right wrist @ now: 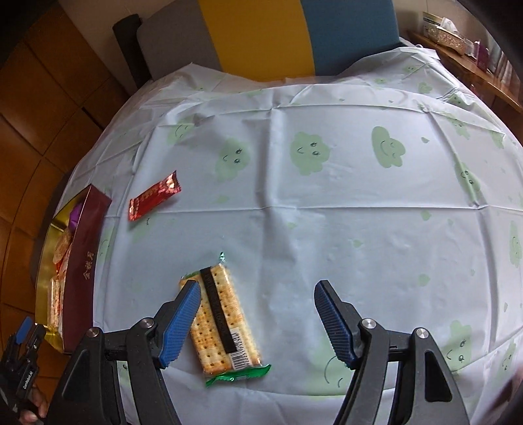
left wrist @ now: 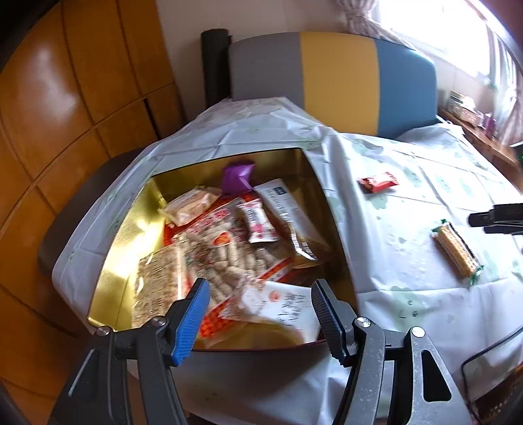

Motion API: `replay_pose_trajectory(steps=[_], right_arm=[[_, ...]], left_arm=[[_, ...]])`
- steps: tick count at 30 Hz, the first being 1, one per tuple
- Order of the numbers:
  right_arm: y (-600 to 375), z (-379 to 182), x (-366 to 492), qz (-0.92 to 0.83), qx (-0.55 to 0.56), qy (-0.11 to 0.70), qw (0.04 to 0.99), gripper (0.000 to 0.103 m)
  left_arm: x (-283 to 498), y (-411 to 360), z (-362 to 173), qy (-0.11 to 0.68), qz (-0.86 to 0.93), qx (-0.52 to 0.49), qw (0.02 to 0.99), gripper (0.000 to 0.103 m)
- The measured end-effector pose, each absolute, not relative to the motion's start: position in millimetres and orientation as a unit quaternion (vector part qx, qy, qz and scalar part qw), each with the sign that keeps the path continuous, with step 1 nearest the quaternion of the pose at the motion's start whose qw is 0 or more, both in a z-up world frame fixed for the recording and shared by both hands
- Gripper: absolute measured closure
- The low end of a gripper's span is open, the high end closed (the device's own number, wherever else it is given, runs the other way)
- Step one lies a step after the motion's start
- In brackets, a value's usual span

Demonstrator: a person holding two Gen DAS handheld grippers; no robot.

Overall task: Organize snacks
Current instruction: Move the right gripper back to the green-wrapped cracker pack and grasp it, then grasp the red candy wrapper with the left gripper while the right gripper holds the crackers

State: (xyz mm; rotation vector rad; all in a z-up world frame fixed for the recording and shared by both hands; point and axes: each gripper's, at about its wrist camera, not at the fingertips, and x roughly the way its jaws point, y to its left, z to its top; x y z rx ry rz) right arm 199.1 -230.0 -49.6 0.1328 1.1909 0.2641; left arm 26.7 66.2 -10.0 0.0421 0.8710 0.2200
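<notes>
- Table under a pale cloth with green smiling clouds.
- Grey, yellow and blue chair back at 12 o'clock.
- Wooden panelling at 9 o'clock.
- Bright curtained window at 1 o'clock.

left wrist cam: angled steeply down, close over the gold-lined snack box
right wrist cam: tipped down over the tablecloth, cracker pack right up close
shared: box, cracker pack, red wrapper, striped chair are caught by both
</notes>
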Motion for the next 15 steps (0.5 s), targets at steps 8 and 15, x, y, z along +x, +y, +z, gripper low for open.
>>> replay_pose_trajectory(steps=[8, 15], right_arm=[[-189.6, -69.7, 191.2, 0.166, -0.013, 0.584, 0.795, 0.030], [-162.3, -81.2, 178.4, 0.166, -0.120, 0.577, 0.791, 0.055]], left_arm=[[33.6, 42.2, -10.1, 0.425, 0.051, 0.041, 0.903, 0.038], [53.4, 29.7, -4.2, 0.430, 0.024, 0.052, 0.901, 0.038]])
